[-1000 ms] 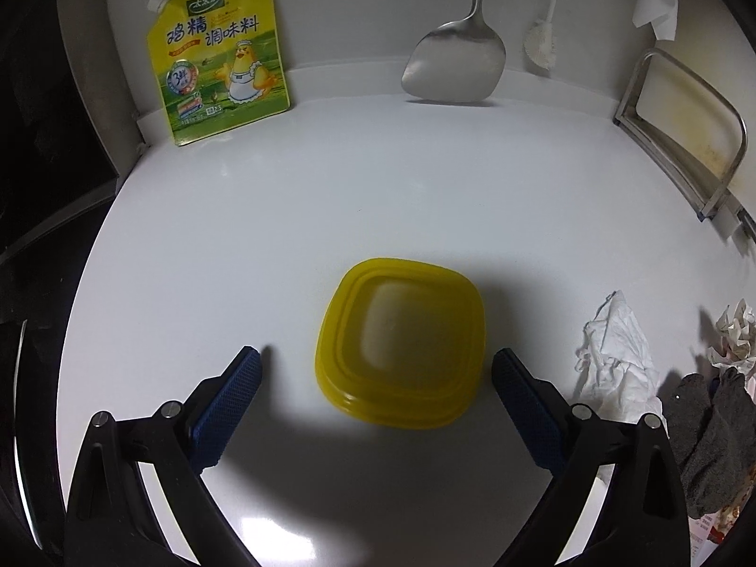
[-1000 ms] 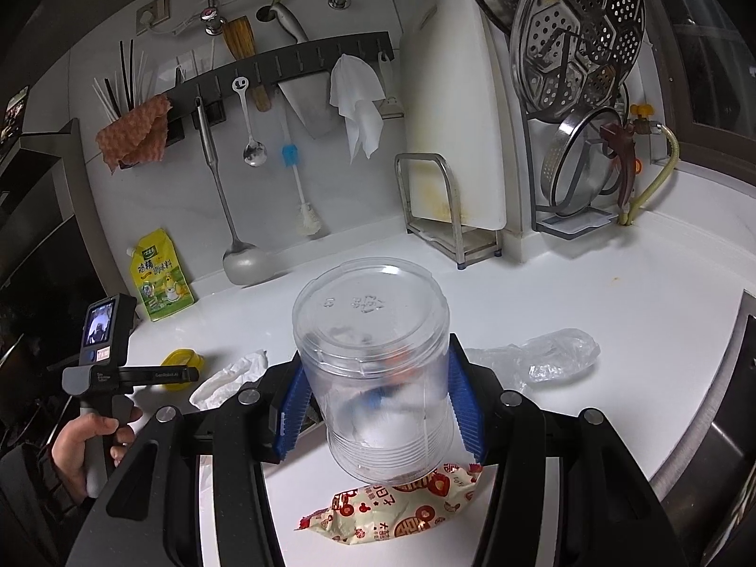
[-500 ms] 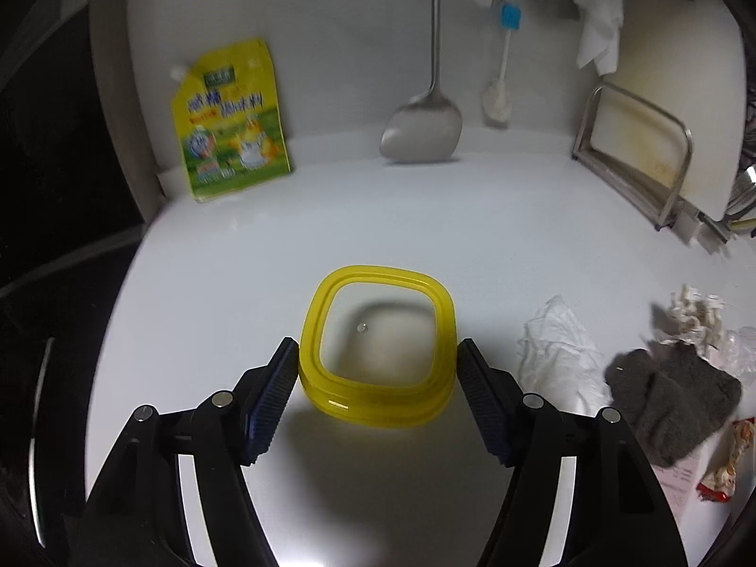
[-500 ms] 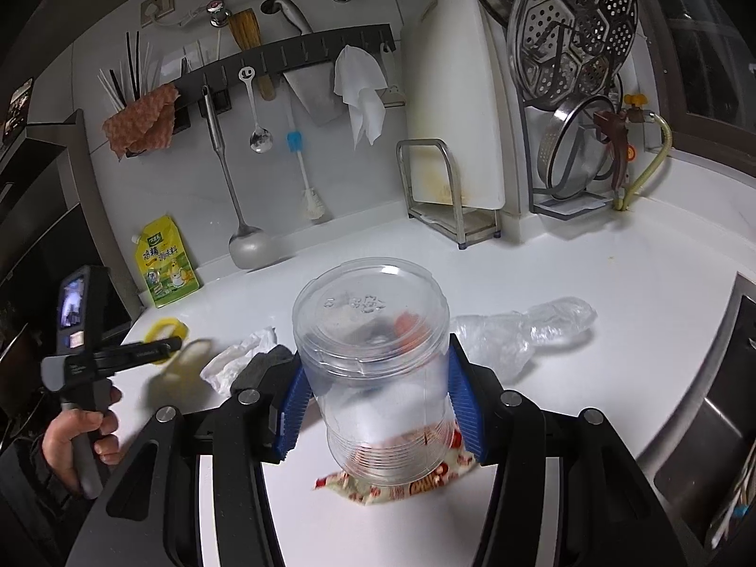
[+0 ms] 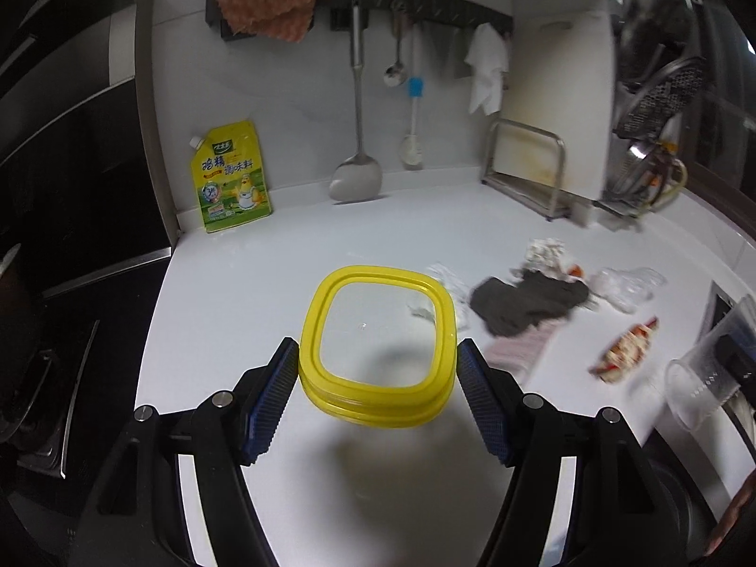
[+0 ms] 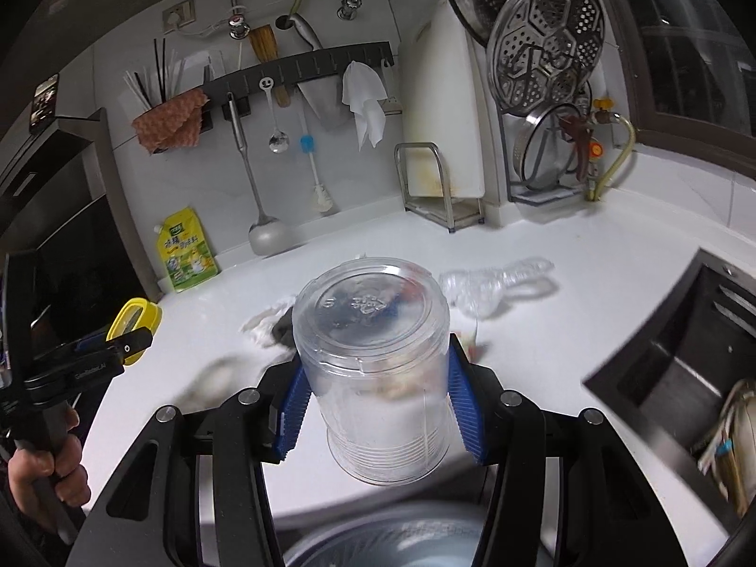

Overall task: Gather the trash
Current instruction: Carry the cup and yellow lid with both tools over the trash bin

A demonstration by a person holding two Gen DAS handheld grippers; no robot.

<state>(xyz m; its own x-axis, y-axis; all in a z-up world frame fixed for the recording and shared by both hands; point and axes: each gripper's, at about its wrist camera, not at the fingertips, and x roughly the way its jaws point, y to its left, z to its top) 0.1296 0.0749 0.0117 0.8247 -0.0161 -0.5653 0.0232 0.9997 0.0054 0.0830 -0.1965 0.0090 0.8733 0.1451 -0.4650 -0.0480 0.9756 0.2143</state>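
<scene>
White countertop (image 5: 293, 255) runs under a wall rail hung with a spatula and a bottle brush, and a yellow seasoning pouch (image 5: 230, 178) leans against the backsplash; take that pouch as the landmark. The left gripper (image 5: 378, 380) pinches a yellow-rimmed lid (image 5: 378, 338) between its blue pads, held clear of the counter, in front of the pouch and a little to its right. The right gripper (image 6: 375, 406) is clamped on a clear plastic jar (image 6: 373, 368), base pointing away from the camera and mouth toward the holder, far to the right of the pouch near the counter's front edge. Loose trash lies between the two, to the right of the pouch: a crumpled white tissue (image 5: 545, 255), a dark grey cloth (image 5: 529, 302), a clear plastic bag (image 5: 628, 286) and a printed snack wrapper (image 5: 623, 352). A round, blurred rim at the bottom of the right wrist view may be a bin, though I cannot tell. Both items look ready to be dropped as rubbish. To do this well, carry each one fully over the receptacle before loosening the pads, keep the jar's mouth low so it falls cleanly, and release one hand at a time. The jar's smooth wall could slip if the grip eases early.
</scene>
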